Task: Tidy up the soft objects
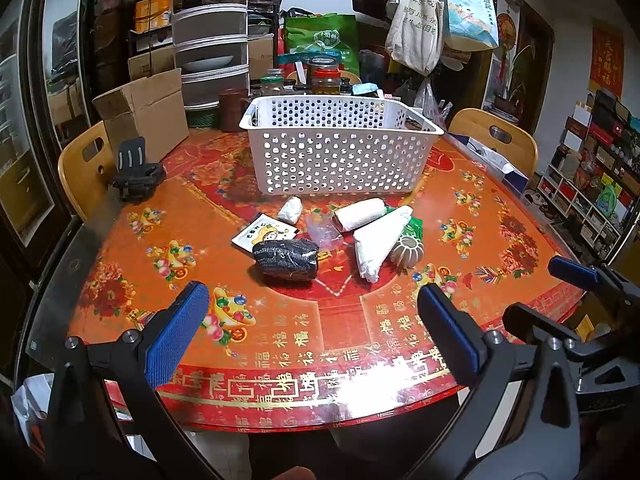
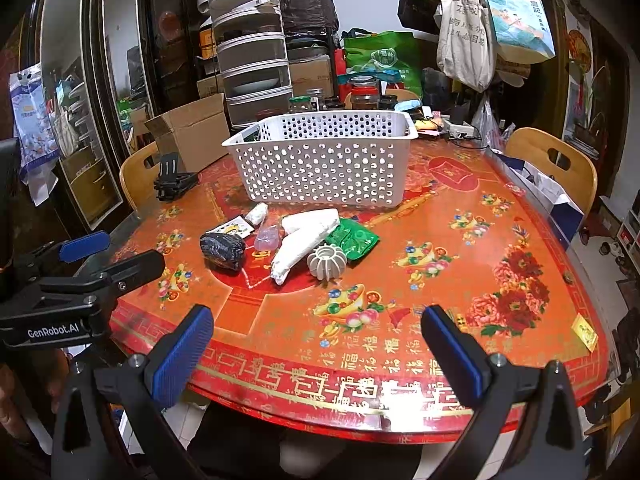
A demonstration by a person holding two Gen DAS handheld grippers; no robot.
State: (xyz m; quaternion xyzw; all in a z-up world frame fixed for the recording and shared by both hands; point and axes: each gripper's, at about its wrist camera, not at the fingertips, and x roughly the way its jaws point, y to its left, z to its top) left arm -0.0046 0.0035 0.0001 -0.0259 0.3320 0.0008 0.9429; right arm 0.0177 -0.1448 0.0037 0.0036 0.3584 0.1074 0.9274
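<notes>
Soft bundles heaped before white basket, contents hidden

Wide open table in front, clutter bunched mid-table

Bare tablecloth lies between both grippers and the pile; white perforated basket walls off the back, phone stand and cardboard box crowd the left.

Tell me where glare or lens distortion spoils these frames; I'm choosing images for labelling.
Left wrist view: a white glare patch on the glossy red printed tabletop near its front edge washes out the characters; the tall dark cabinet bows at the fisheye edge. Right wrist view: similar glare at the front edge; corners vignette black. The perforated white plastic basket stays sharp.
</notes>
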